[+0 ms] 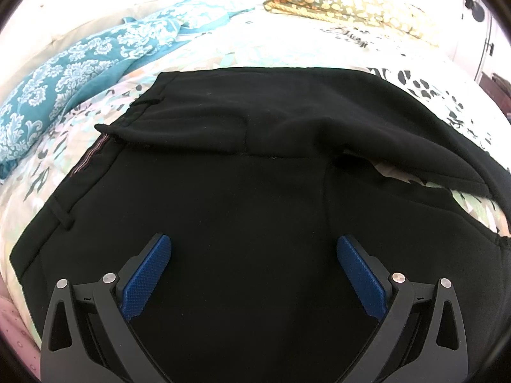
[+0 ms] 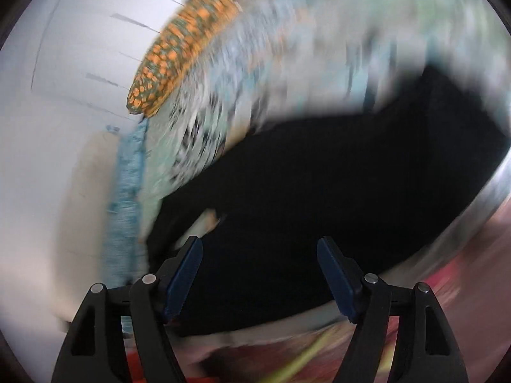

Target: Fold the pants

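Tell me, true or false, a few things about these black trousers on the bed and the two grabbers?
1. The pants are black. True.
2. The left gripper clamps a fold of cloth. False: its jaws stand open above the fabric.
3. The right gripper is open and empty. True.
4. The pants lie on a bare wooden table. False: they lie on a patterned bedspread.
5. A teal patterned cloth lies beside the pants. True.

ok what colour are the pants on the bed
Black pants, seen best in the left wrist view.
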Available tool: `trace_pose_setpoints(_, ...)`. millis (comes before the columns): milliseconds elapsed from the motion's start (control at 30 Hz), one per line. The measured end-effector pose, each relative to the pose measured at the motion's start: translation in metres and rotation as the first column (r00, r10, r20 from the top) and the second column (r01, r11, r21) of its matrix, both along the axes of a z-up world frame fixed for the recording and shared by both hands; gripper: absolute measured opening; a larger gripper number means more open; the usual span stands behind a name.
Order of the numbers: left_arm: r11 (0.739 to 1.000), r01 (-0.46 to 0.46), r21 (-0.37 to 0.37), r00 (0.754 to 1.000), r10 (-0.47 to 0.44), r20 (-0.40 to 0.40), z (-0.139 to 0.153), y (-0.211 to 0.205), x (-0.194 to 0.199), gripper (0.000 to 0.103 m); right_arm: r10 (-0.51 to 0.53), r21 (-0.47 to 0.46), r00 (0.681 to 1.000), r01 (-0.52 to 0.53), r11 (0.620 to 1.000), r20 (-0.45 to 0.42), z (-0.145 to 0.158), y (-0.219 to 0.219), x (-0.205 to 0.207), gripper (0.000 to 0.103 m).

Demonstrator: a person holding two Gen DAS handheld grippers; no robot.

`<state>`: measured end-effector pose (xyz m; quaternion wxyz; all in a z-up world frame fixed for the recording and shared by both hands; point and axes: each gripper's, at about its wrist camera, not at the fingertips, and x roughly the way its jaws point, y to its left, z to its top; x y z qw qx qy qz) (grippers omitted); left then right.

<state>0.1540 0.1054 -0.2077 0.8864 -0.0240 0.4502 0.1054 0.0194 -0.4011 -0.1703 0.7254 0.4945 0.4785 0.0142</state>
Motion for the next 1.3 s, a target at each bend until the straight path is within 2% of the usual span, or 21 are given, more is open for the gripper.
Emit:
trace_pose_setpoints(67, 1.0, -0.001, -0.003, 1.0, 0.001, -0.001, 0.0, 0.0, 0.0, 0.103, -0.049, -0.018, 0.998, 0.049, 0.999, -0.028, -0.019, 0.001, 0.003, 0.074)
trace_pose_setpoints(167, 1.0, -0.002, -0.002, 1.0, 0.002, -0.001, 0.0, 0.001, -0.001, 0.103, -0.134, -0.222, 0.991, 0.127, 0.967, -0.015, -0.024, -0.013, 0.007, 0.074)
trace_pose_setpoints(233, 1.0, -0.004, 0.003, 1.0, 0.004, -0.002, 0.0, 0.0, -0.001, 0.103, -0.16, -0.288, 0.987, 0.152, 0.945, -0.005, -0.018, -0.02, 0.007, 0.074)
trace_pose_setpoints(367, 0.999, -0.026, 0.022, 0.999, 0.027, -0.042, 0.004, -0.003, -0.001, 0.103, -0.197, -0.339, 0.98, 0.192, 0.921, 0.02, -0.016, -0.028, 0.008, 0.074)
trace_pose_setpoints(467, 1.0, -0.008, 0.017, 0.993, 0.01, -0.114, 0.012, -0.01, -0.002, 0.102, -0.254, -0.325, 0.966, 0.254, 0.911, 0.043, -0.02, -0.035, 0.006, 0.074)
trace_pose_setpoints(533, 0.996, 0.08, -0.031, 0.982, -0.084, -0.172, 0.022, -0.02, 0.005, 0.102, -0.251, -0.343, 0.967, 0.253, 0.905, 0.052, -0.018, -0.034, 0.008, 0.074)
trace_pose_setpoints(667, 0.972, 0.191, -0.136, 0.969, -0.208, -0.13, 0.058, -0.035, 0.036, 0.102, -0.228, -0.371, 0.972, 0.23, 0.9, 0.049, -0.022, -0.033, 0.015, 0.074)
trace_pose_setpoints(733, 0.951, 0.212, -0.223, 0.962, -0.243, -0.123, 0.073, -0.041, 0.072, 0.102, -0.236, -0.359, 0.97, 0.239, 0.902, 0.054, -0.023, -0.034, 0.016, 0.074)
trace_pose_setpoints(833, 0.929, 0.148, -0.338, 0.969, -0.205, -0.139, 0.074, -0.043, 0.131, 0.102, -0.243, -0.343, 0.968, 0.248, 0.906, 0.056, -0.024, -0.04, 0.012, 0.074)
trace_pose_setpoints(933, 0.937, 0.013, -0.349, 0.974, -0.091, -0.209, 0.057, -0.042, 0.183, 0.102, -0.246, -0.346, 0.968, 0.251, 0.904, 0.058, -0.023, -0.039, 0.012, 0.073)
trace_pose_setpoints(1000, 0.928, -0.068, -0.366, 0.966, -0.029, -0.255, 0.043, -0.041, 0.205, 0.102, -0.251, -0.348, 0.966, 0.254, 0.902, 0.055, -0.022, -0.042, 0.007, 0.07)
trace_pose_setpoints(1100, 0.91, -0.133, -0.392, 0.959, 0.017, -0.284, 0.028, -0.047, 0.223, 0.101, -0.264, -0.355, 0.964, 0.262, 0.897, 0.044, -0.022, -0.047, 0.002, 0.058)
trace_pose_setpoints(1167, 0.907, -0.154, -0.393, 0.956, 0.036, -0.292, 0.022, -0.045, 0.231, 0.093, -0.278, -0.355, 0.96, 0.274, 0.894, 0.039, -0.022, -0.053, -0.002, 0.044)
trace_pose_setpoints(1233, 0.899, -0.182, -0.398, 0.948, 0.053, -0.314, 0.013, -0.045, 0.236, 0.066, -0.286, -0.348, 0.958, 0.28, 0.895, 0.035, -0.023, -0.056, -0.004, 0.034)
trace_pose_setpoints(1267, 0.894, -0.196, -0.404, 0.943, 0.058, -0.329, 0.008, -0.046, 0.239, 0.063, -0.286, -0.338, 0.958, 0.28, 0.898, 0.033, -0.024, -0.058, -0.004, 0.027)
trace_pose_setpoints(1300, 0.89, -0.214, -0.404, 0.94, 0.074, -0.334, 0.005, -0.045, 0.24, 0.062, -0.282, -0.33, 0.959, 0.277, 0.902, 0.035, -0.025, -0.058, -0.003, 0.025)
